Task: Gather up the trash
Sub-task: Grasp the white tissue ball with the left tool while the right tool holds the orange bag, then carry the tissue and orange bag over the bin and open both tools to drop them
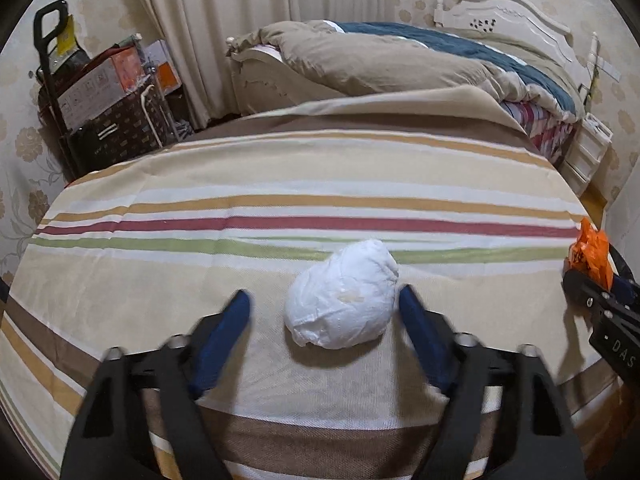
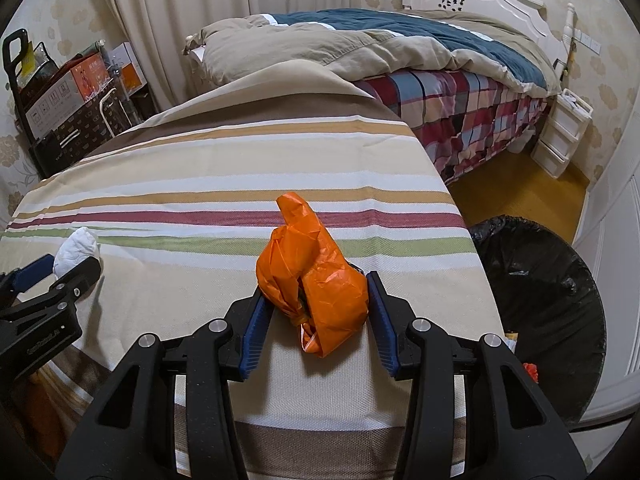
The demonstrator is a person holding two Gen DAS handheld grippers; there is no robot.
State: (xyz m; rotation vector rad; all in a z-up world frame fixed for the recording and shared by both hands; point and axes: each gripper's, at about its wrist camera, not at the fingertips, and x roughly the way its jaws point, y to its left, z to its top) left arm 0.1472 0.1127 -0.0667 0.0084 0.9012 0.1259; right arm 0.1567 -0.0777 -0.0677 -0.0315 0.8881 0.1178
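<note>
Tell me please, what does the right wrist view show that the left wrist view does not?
Only the right wrist view shows the black-lined trash bin on the floor beside the table. Only the left wrist view shows the whole white paper wad between the open left gripper. Both show the striped tablecloth, the bed and the orange plastic bag gripped by the right gripper.

Two trash wads (image 1: 344, 294) (image 2: 314, 276), one bin (image 2: 560, 300)

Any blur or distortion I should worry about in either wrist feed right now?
Left wrist: the left gripper fingers look motion-smeared; the white wad stays sharp, with a soft shadow beneath. Right wrist: crisp on the orange bag. Both: fisheye bends the striped cloth, dark corners.
</note>
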